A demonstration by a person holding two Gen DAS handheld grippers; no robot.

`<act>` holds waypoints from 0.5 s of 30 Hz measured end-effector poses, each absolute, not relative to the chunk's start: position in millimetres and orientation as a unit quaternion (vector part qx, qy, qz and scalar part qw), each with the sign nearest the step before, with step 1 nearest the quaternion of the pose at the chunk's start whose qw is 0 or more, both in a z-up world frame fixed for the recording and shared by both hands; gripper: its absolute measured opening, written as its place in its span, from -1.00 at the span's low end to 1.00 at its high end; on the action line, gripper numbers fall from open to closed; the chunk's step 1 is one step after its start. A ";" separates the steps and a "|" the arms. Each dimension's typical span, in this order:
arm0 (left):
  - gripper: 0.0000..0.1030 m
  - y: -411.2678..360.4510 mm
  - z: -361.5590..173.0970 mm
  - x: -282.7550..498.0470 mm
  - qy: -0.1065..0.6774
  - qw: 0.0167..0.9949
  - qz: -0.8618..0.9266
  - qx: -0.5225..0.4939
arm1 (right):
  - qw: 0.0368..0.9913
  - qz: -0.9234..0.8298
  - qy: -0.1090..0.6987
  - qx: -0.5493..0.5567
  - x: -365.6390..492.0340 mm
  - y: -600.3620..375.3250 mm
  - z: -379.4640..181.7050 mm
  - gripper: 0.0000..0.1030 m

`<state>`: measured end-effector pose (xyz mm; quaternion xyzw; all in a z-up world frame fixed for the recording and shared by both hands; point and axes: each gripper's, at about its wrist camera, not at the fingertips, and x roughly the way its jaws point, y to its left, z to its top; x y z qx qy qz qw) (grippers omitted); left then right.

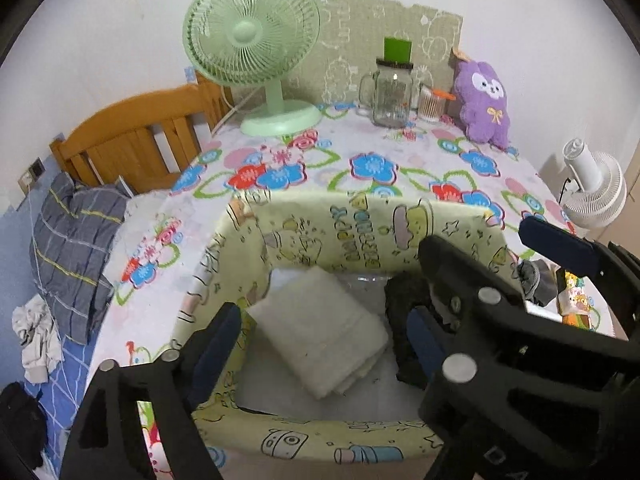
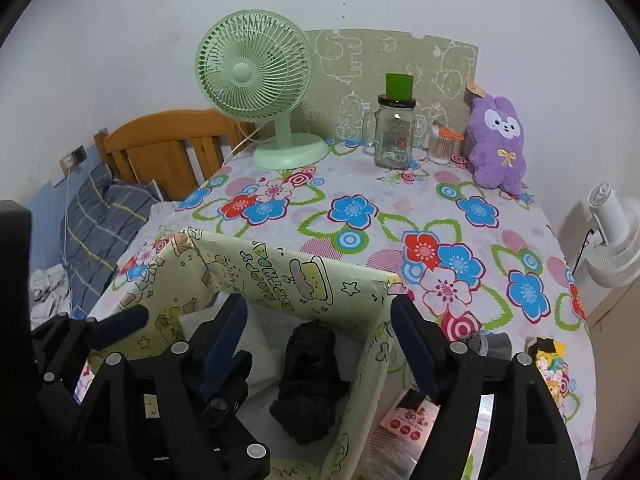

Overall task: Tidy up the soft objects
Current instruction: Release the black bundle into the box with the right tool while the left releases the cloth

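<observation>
A yellow cartoon-print fabric box (image 1: pixel 360 224) (image 2: pixel 280 276) stands on the floral table. Inside lie a folded white towel (image 1: pixel 320 332) on the left and a black fuzzy item (image 2: pixel 308 380) (image 1: pixel 404 300) on the right. My left gripper (image 1: pixel 320 340) is open above the box, its fingers either side of the towel. My right gripper (image 2: pixel 320 344) is open, straddling the box's right wall above the black item. A purple plush bunny (image 1: pixel 486 102) (image 2: pixel 498 142) sits at the table's back right. A grey soft item (image 2: pixel 490 342) lies right of the box.
A green desk fan (image 1: pixel 256 48) (image 2: pixel 260 92), a glass mug jar (image 2: pixel 394 132) and a cotton-swab jar (image 2: pixel 440 146) stand at the back. A wooden headboard (image 1: pixel 132 136) and grey pillow (image 1: pixel 76 236) are left. A white fan (image 2: pixel 612 236) is right. Colourful packets (image 2: pixel 554 368) lie near the table's front right.
</observation>
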<state>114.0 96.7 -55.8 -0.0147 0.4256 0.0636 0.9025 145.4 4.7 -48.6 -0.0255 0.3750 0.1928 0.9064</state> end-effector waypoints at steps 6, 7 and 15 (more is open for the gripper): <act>0.91 90.2 -44.0 104.1 0.409 0.910 0.063 -0.003 | 0.910 0.188 0.369 -0.024 134.7 -2.7 -38.1 0.63; 0.91 89.2 -42.1 102.5 0.406 0.912 0.062 -0.002 | 0.911 0.187 0.367 -0.023 132.6 -4.9 -35.6 0.63; 0.99 76.9 -24.2 86.9 0.380 0.923 0.055 0.005 | 0.921 0.175 0.348 -0.015 117.6 -20.9 -19.8 0.82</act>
